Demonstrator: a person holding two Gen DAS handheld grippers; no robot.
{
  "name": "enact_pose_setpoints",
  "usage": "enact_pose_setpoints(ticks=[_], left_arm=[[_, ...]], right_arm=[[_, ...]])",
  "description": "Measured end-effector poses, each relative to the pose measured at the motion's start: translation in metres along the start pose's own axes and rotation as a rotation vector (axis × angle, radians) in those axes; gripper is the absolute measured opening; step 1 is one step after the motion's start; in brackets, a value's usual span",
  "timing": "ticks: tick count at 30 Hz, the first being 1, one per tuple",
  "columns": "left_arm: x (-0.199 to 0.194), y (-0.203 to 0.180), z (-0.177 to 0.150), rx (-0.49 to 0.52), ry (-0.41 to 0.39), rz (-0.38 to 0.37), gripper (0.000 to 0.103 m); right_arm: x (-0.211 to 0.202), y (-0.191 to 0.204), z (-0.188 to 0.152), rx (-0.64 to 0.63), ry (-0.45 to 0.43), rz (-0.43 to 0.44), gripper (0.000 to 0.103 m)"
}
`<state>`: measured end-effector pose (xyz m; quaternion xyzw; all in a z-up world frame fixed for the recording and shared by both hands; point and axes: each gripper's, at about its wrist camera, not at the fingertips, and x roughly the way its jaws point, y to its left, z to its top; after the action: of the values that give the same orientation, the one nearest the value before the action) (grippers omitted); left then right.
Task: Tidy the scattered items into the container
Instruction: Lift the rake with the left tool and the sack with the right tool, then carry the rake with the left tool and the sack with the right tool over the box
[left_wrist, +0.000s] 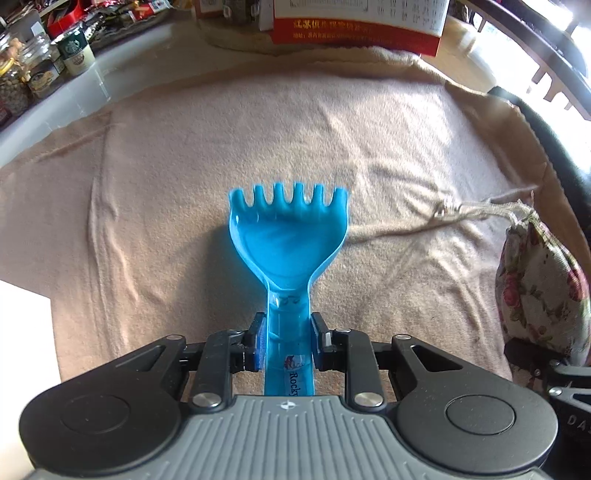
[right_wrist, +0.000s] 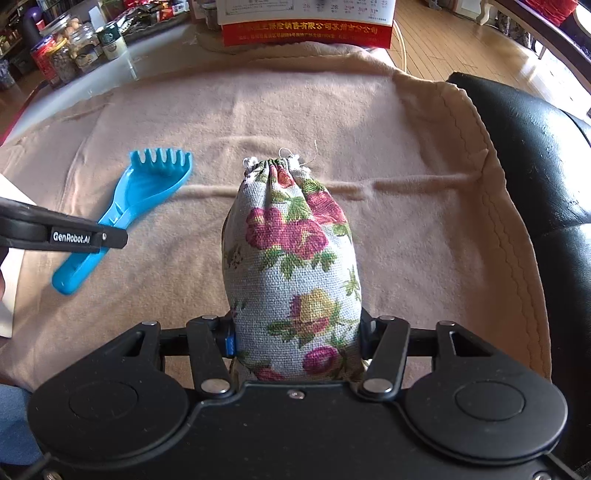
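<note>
Beige blanket (left_wrist: 221, 147) spread over table; wood floor and black leather chair (right_wrist: 535, 166) at right, jars (right_wrist: 62, 55) and red-white calendar (right_wrist: 306, 26) at far edge. Left gripper (left_wrist: 287, 341) low, level, clamped on handle of 1 blue toy rake (left_wrist: 288, 236) (tines fwd, above cloth). Right gripper (right_wrist: 295, 339) squeezing base of 1 floral drawstring pouch (right_wrist: 291, 251), neck cinched, cords trailing across blanket.
</note>
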<state>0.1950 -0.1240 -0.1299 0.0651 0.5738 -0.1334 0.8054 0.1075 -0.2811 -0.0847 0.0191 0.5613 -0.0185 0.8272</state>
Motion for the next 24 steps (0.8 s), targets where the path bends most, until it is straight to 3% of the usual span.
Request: enact_pose_setpoints(ticks=[24], left_arm=[[-0.055, 0.018, -0.007, -0.011, -0.1, 0.035, 0.024]], right_arm=[[-0.027, 0.029, 0.007, -0.057, -0.024, 0.009, 0.054]])
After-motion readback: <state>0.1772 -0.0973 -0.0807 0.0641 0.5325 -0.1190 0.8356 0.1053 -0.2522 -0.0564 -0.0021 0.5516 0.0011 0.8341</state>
